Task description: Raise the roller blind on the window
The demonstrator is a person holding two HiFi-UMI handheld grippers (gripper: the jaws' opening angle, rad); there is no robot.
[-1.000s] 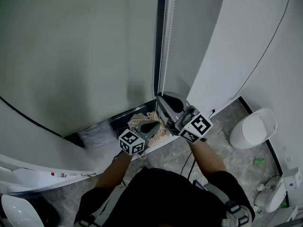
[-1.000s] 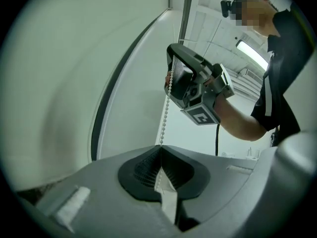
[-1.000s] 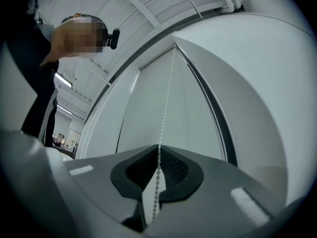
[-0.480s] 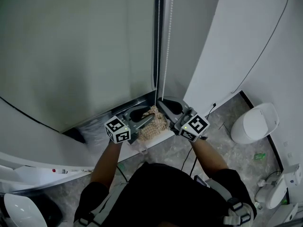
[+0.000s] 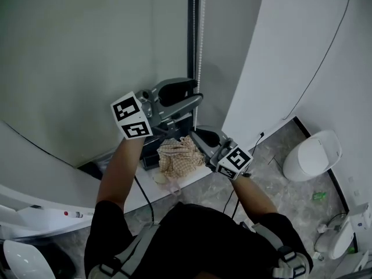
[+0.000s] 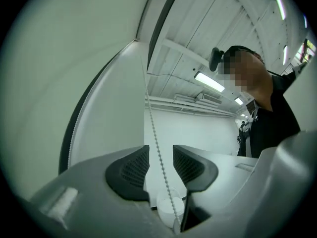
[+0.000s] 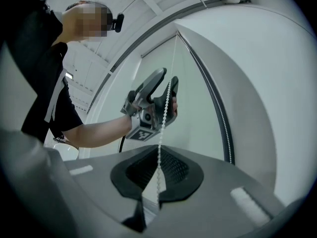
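Observation:
The grey-green roller blind (image 5: 87, 57) hangs down over the window on the left. Its white bead chain (image 5: 199, 51) runs down beside the dark frame. My left gripper (image 5: 197, 93) is raised and open. In the left gripper view the bead chain (image 6: 155, 140) passes between the two pads without touching them. Lower down, my right gripper (image 5: 197, 134) is shut on the same chain. In the right gripper view the bead chain (image 7: 159, 148) is pinched between its pads. That view also shows the left gripper (image 7: 169, 78) higher up the chain.
A checked cloth (image 5: 179, 154) lies on the window sill (image 5: 145, 185) just below both grippers. A white rounded bin (image 5: 311, 156) stands on the floor at the right. A thin black cable (image 5: 325, 57) runs down the white wall.
My left gripper opened and rose from beside the cloth to well above the right gripper, around the chain. The right gripper stayed shut on the chain and dropped slightly.

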